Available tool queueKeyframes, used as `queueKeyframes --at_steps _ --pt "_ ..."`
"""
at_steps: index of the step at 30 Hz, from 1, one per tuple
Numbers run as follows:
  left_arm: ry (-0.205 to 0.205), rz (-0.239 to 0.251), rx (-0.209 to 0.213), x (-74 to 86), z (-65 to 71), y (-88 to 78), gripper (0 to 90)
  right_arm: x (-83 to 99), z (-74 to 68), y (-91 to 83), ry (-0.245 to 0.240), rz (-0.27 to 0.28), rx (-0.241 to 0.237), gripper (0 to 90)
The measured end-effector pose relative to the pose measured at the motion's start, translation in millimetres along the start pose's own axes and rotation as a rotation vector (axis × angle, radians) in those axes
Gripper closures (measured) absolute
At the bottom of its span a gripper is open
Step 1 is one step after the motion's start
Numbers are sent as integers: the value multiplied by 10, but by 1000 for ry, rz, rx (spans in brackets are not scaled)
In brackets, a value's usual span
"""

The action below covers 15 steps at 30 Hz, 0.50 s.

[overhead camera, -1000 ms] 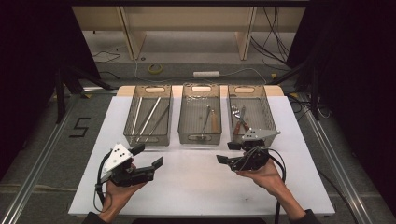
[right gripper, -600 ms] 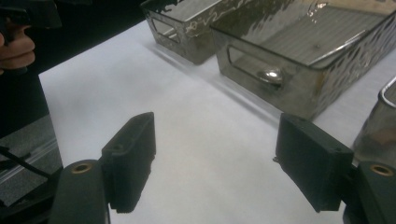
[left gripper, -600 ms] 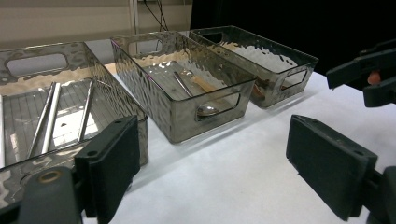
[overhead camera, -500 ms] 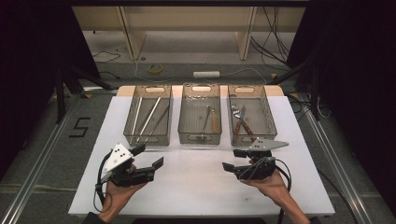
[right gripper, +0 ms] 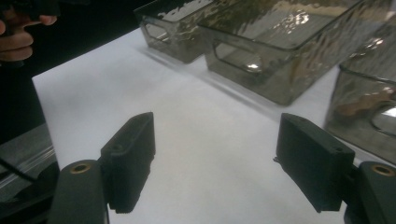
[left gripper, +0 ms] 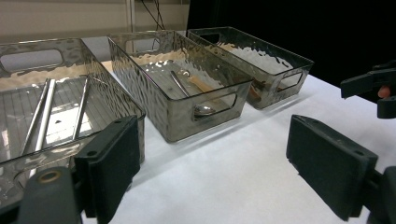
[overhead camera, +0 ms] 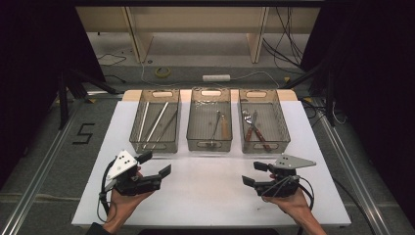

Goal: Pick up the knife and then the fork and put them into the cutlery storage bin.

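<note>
Right gripper has drawn back from the bins; both tongs gape wide, empty, left gripper too.

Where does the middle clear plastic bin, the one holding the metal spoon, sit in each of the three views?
High view: the middle clear plastic bin sits centre, between two like bins at the table's far side.
Left gripper view: it lies centre, its handle cut-out wall facing the camera, the spoon bowl behind it.
Right gripper view: it lies upper centre-right, past the open jaws.
Shared landmark: the white tabletop in front of the bins.
</note>
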<state>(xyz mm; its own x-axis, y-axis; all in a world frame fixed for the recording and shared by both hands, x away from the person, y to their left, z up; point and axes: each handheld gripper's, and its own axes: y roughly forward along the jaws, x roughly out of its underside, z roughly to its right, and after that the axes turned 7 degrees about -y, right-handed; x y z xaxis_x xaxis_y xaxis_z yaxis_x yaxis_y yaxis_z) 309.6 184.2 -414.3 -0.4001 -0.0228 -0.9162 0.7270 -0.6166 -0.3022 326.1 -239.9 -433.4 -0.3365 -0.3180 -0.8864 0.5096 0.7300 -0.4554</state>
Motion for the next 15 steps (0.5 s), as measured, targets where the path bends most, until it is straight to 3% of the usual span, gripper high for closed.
queueKeyframes --at_steps 8,15 --pt "3 -13 8 3 5 16 172 64 13 -85 32 30 21 281" --pt "2 -13 11 6 2 15 172 46 -12 -61 19 24 27 262"
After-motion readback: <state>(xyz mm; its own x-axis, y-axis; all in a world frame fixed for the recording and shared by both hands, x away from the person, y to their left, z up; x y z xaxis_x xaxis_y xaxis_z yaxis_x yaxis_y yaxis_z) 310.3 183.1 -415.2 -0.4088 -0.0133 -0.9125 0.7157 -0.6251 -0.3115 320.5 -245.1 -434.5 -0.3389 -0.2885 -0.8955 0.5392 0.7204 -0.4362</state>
